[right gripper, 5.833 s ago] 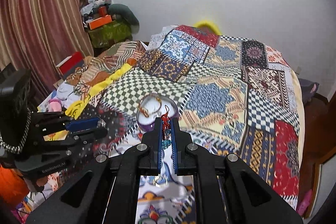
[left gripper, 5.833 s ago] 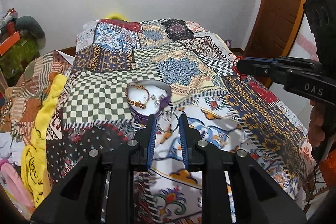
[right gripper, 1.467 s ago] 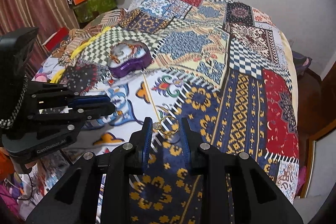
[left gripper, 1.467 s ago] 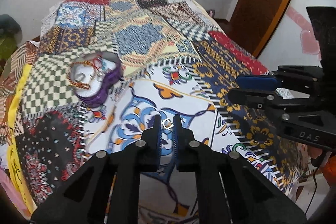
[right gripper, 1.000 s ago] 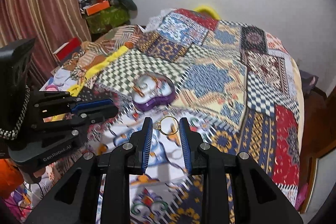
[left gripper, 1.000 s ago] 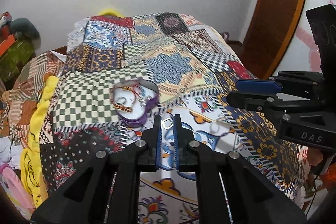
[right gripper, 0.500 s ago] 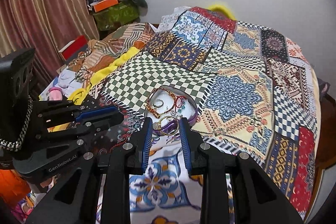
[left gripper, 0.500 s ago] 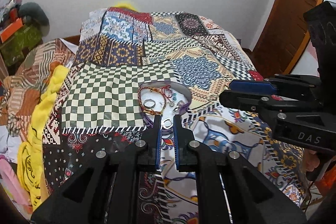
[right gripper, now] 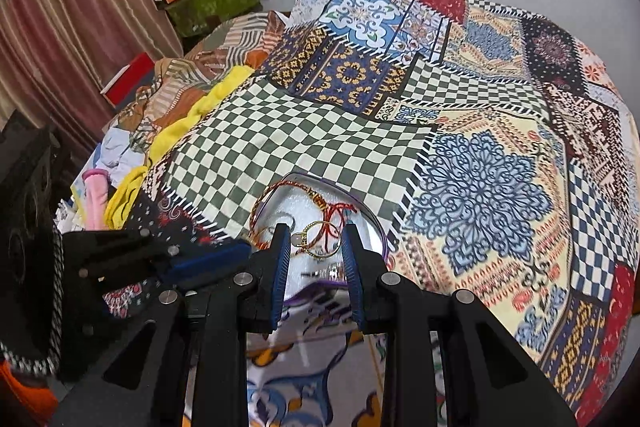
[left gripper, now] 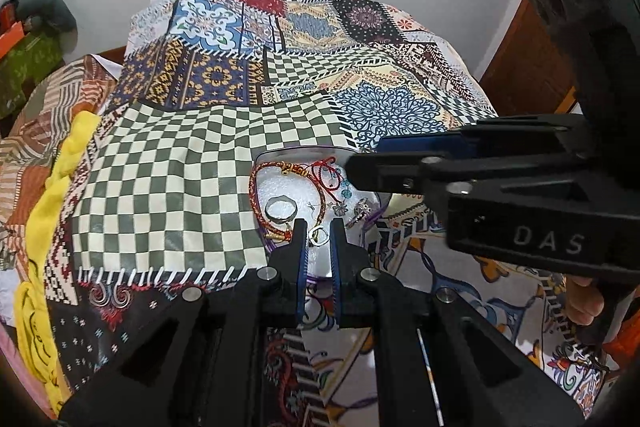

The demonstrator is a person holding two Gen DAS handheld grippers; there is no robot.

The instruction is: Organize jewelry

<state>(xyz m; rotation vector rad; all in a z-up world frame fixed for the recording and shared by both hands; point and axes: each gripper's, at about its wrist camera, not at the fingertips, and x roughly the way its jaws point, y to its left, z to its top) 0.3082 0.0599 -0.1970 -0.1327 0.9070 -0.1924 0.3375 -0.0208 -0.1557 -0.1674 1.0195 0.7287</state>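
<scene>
Hovering over the purple heart-shaped jewelry box with the white lining [left gripper: 362, 247], the left gripper [left gripper: 319, 235] is pinching a small silver ring [left gripper: 319, 235] between its blue-padded fingers, right above the near edge of the box. The right gripper [right gripper: 315, 245] is doing the same thing with a thin gold ring with a pale stone [right gripper: 316, 245], clamped sideways between its pads over the box's open inside. Inside the box there's already a braided red-and-gold cord bracelet [left gripper: 256, 193] curled along the left wall, a wide silver band ring [left gripper: 280, 209] next to it, a red string bracelet [left gripper: 326, 173] and some small silver earrings [left gripper: 360, 207] on the right side. It all sits on a colourful patchwork bedspread [left gripper: 168, 187], with the box at the edge of the green-and-white checkered patch.
</scene>
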